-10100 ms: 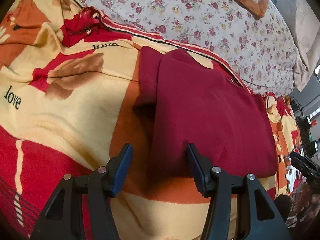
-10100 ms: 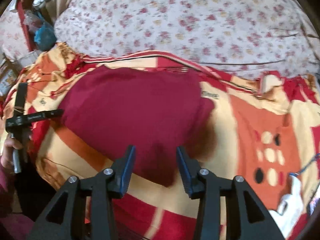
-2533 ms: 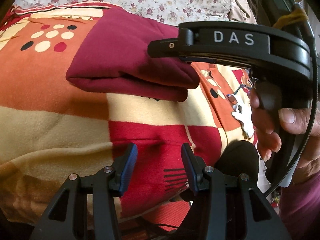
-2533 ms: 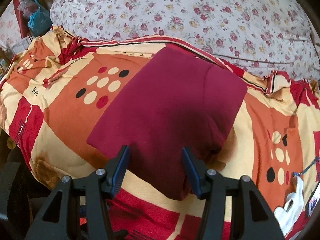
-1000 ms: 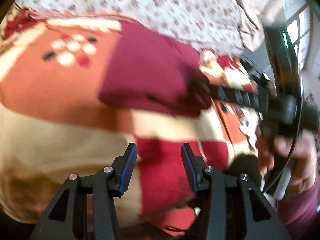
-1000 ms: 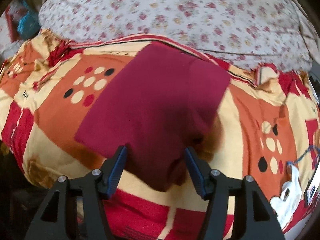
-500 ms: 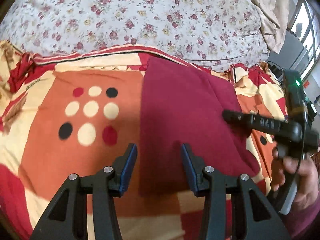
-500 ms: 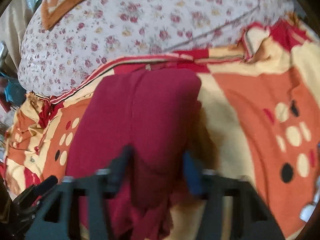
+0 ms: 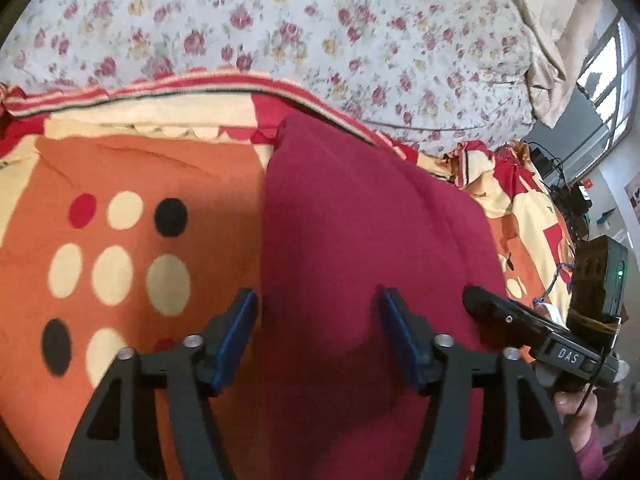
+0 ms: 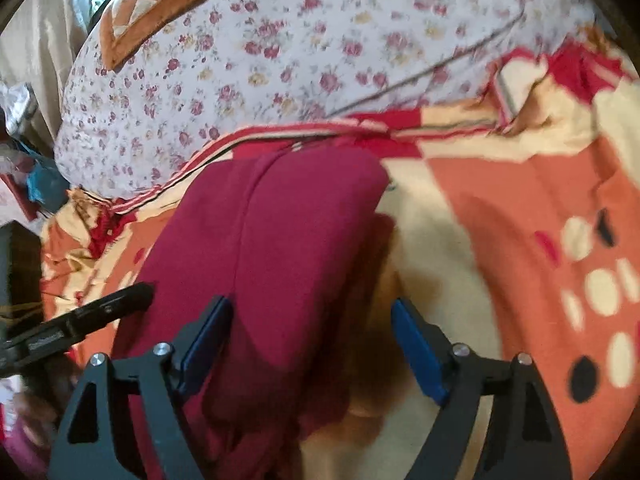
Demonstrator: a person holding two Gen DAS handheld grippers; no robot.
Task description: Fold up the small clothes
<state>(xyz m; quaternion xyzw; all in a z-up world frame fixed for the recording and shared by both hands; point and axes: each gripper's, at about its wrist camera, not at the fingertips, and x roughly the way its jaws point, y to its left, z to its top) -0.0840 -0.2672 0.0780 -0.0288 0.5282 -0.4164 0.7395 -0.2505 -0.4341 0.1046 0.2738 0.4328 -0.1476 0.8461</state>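
On the bed, a patterned blanket with dots lies at the left, and the folded maroon garment rests on it just below the floral sheet. The left gripper hovers over the garment's near-left edge, fingers wide and holding nothing; the right gripper hangs at its near-right edge, fingers likewise wide and empty. This looks like the start of a further fold: next, each gripper should probably close on a near corner and carry it across evenly.
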